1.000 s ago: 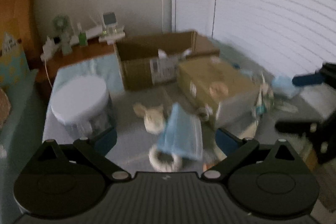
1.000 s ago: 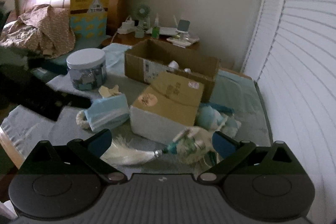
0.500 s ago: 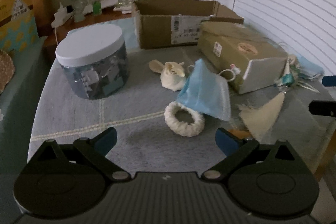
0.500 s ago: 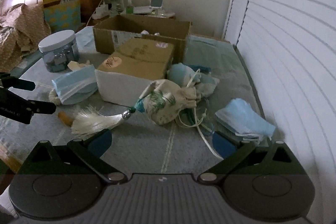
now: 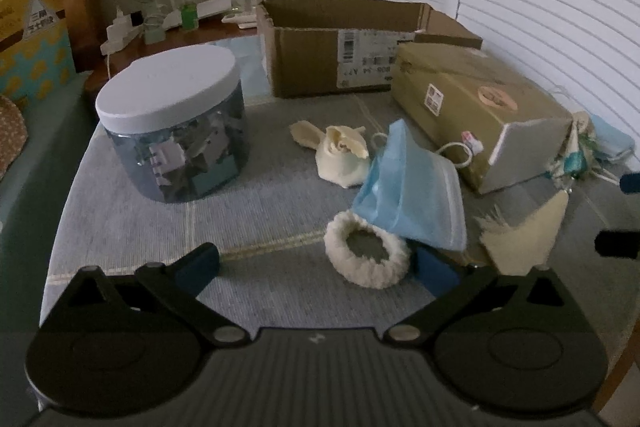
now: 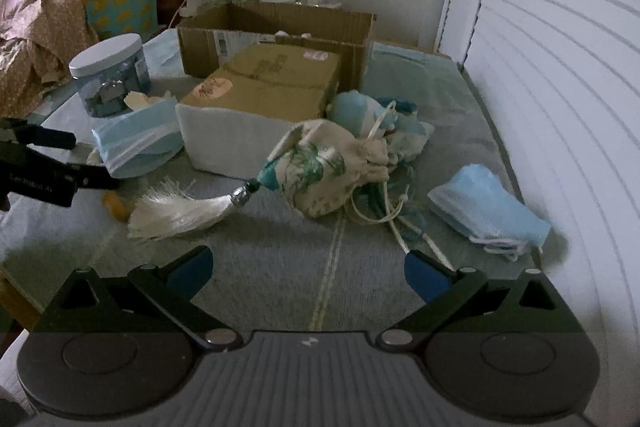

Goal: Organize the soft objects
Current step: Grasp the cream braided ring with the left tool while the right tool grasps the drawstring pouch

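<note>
In the left wrist view a white fluffy ring point(image 5: 366, 257) lies on the grey cloth, partly under a blue face mask point(image 5: 412, 197), with a cream fabric piece point(image 5: 342, 155) behind. My left gripper point(image 5: 316, 269) is open, its right finger beside the ring. In the right wrist view a printed drawstring pouch point(image 6: 328, 169) with a white tassel point(image 6: 180, 211) lies in the middle, and a stack of blue masks point(image 6: 488, 207) lies to the right. My right gripper point(image 6: 306, 269) is open and empty, short of the pouch.
An open cardboard box point(image 5: 340, 47) stands at the back, with a closed brown package point(image 5: 480, 111) in front of it. A clear jar with a white lid point(image 5: 176, 123) stands at the left. Louvred doors run along the right. The bed edge is at the left.
Both grippers have moved closer to the cloth. The left one has swung from the boxes toward the ring and mask. The right one now faces the pouch and the stack of masks.
</note>
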A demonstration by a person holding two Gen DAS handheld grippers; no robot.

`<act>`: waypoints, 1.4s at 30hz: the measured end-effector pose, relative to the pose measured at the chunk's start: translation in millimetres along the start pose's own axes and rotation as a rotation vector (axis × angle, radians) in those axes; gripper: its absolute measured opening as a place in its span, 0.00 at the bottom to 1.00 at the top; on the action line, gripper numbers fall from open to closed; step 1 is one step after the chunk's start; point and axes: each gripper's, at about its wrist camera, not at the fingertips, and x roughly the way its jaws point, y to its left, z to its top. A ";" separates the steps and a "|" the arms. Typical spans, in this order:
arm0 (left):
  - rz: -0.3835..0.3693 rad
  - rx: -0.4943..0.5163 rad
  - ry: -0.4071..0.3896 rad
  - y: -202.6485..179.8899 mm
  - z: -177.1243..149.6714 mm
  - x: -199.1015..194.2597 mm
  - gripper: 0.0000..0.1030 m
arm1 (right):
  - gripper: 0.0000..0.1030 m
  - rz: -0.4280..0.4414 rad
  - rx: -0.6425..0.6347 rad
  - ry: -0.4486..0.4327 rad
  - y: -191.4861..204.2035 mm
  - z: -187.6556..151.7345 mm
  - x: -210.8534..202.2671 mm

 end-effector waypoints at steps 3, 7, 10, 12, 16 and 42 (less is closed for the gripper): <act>0.007 -0.006 -0.009 -0.5 0.8 1.5 1.00 | 1.00 0.004 0.006 0.012 -1.0 -2.9 4.4; 0.015 -0.012 -0.011 -1.0 -0.5 0.5 1.00 | 1.00 0.001 0.000 0.026 0.6 -6.0 9.3; 0.018 -0.012 -0.020 -3.6 -2.4 -3.3 0.93 | 1.00 0.000 -0.006 0.026 1.1 -6.5 9.9; 0.005 -0.005 -0.030 -6.7 -3.5 -8.2 0.79 | 1.00 0.002 -0.002 0.026 0.2 -6.8 10.1; -0.013 0.036 -0.046 -18.2 -3.8 -14.0 0.57 | 1.00 0.001 -0.002 0.025 0.8 -6.9 11.1; 0.064 -0.040 -0.031 5.7 -12.5 -27.4 0.38 | 1.00 0.019 -0.051 -0.051 3.8 13.8 6.5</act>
